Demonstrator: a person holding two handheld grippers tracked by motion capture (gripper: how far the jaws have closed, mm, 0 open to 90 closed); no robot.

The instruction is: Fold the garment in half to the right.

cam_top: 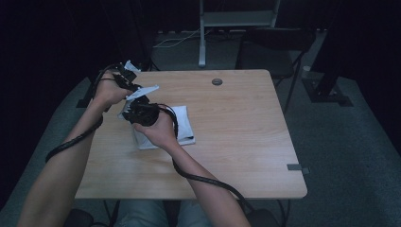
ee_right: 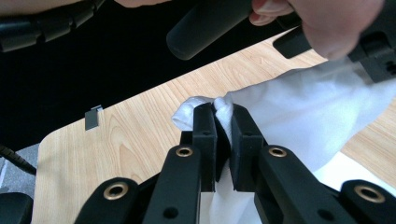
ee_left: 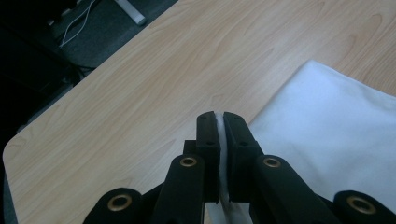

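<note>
Now both tongs, left tongs (ee_left: 219, 128) and right tongs (ee_right: 223, 119), pinch white cloth (ee_right: 299, 100).

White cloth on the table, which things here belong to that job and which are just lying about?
In the job:
- white cloth
- left gripper, shut on the cloth
- right gripper, shut on the cloth

Lying about:
- round grommet in the table
- chair behind the table

A light wooden tabletop (cam_top: 236, 123) is carrying a white cloth (cam_top: 184, 124), lying flat just beneath the right tool (cam_top: 142, 112); a small round grommet (cam_top: 217, 82) is sitting well beyond it.
</note>
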